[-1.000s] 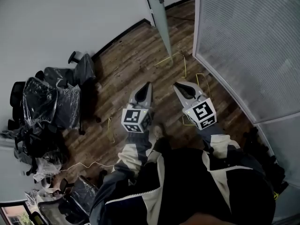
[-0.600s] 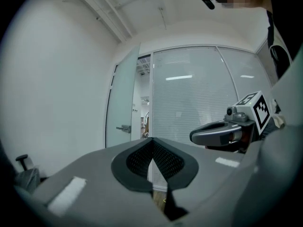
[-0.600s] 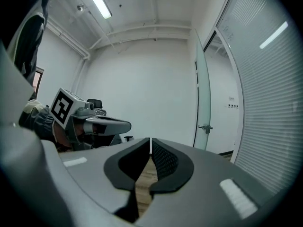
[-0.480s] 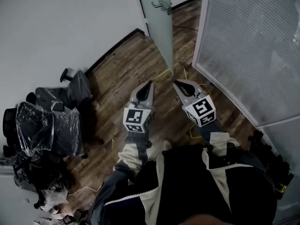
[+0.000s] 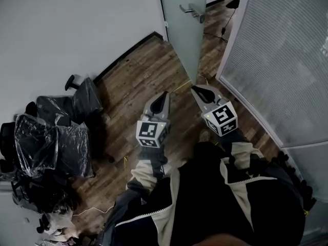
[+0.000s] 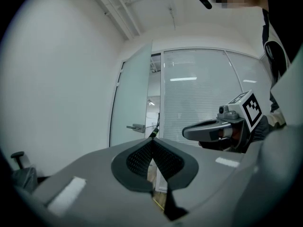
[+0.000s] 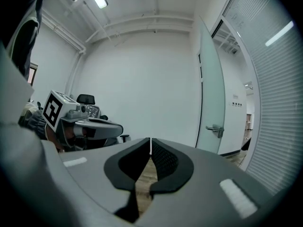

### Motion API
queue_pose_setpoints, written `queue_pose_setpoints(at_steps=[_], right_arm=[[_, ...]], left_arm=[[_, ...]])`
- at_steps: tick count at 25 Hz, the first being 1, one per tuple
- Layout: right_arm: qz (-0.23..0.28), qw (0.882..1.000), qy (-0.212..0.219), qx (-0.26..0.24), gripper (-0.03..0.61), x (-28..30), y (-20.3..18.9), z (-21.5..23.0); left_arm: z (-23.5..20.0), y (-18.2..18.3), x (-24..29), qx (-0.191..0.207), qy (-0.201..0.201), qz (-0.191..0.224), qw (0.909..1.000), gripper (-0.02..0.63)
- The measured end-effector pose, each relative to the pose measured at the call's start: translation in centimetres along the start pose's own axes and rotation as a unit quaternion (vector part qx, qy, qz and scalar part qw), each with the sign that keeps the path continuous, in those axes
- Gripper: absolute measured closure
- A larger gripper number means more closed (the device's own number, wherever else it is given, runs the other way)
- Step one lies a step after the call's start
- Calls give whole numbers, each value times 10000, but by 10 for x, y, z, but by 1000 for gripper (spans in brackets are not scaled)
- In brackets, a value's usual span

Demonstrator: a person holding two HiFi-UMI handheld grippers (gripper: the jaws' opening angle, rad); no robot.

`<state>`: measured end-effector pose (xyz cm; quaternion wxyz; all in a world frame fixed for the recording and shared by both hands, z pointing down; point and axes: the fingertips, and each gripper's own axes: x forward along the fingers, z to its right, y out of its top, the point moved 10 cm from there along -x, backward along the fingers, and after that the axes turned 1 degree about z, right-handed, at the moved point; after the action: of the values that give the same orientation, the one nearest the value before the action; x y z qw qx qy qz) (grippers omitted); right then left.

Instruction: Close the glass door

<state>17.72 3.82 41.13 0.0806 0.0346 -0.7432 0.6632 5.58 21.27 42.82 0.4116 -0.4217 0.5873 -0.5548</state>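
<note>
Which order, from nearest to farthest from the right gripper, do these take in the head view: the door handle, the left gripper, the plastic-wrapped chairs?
1. left gripper: close beside the right gripper, on its left.
2. door handle: ahead, on the glass door.
3. plastic-wrapped chairs: far to the left, by the wall.

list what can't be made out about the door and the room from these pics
- Door: its top is cut off by the head view's upper edge.
- Chairs: in the head view, dark plastic wrap hides their shape.
- Wall sign: in the right gripper view, too small to read.
</note>
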Motion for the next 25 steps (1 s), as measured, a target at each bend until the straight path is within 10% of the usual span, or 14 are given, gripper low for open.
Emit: queue_pose_setpoints(at_steps=[25], right_arm=[[382, 9966, 666, 303, 561, 242, 11, 243]], left_arm=[[-153, 14, 252, -73, 1014, -314, 9943, 609]])
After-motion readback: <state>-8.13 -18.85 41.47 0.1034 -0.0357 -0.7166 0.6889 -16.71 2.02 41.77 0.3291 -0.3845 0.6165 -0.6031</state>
